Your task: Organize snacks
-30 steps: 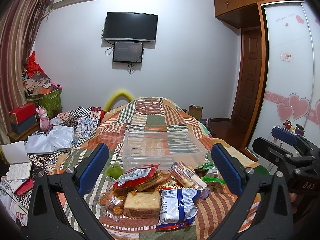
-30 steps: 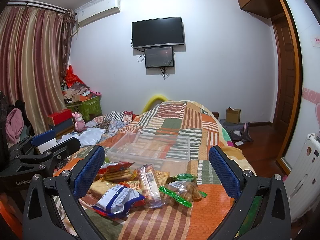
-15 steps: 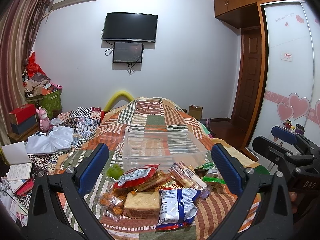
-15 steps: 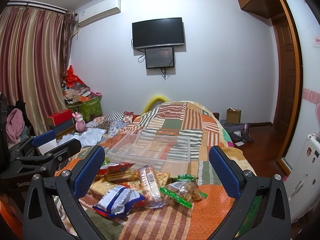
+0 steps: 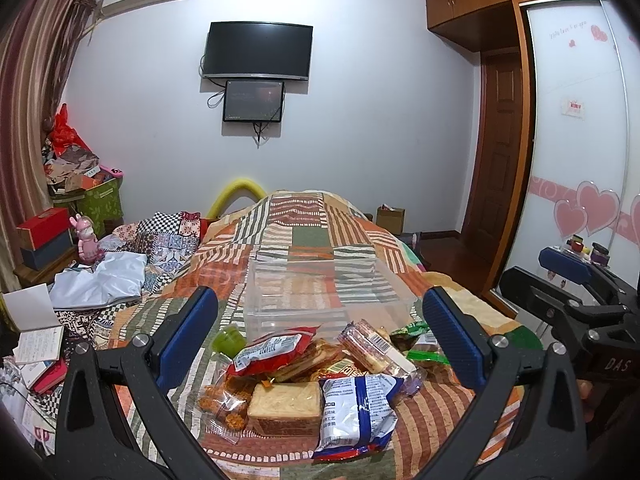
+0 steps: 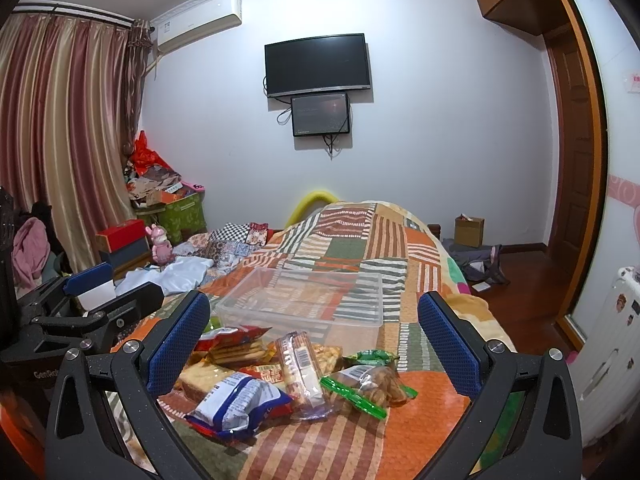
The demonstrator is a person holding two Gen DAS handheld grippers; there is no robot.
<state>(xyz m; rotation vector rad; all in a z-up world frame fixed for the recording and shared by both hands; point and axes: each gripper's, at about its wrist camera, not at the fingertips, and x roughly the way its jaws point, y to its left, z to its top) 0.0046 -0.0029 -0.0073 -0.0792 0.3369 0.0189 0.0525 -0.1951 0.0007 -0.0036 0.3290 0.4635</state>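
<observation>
A pile of packaged snacks lies on the patchwork bedspread: a white and blue packet (image 5: 352,412) (image 6: 236,400), a sandwich-biscuit block (image 5: 285,404), a red packet (image 5: 272,350), a clear cracker sleeve (image 5: 374,346) (image 6: 300,364) and a green-sealed bag (image 6: 368,384). An empty clear plastic box (image 5: 320,292) (image 6: 304,300) stands just behind the pile. My left gripper (image 5: 320,332) is open, hovering over the pile. My right gripper (image 6: 314,344) is open, also above the pile, to the right of the left one.
A small green cup (image 5: 229,339) sits left of the pile. Clothes, papers and boxes (image 5: 96,280) clutter the left of the bed. The bed's right edge drops to a wooden floor (image 6: 520,292). A wardrobe (image 5: 580,160) stands at the right.
</observation>
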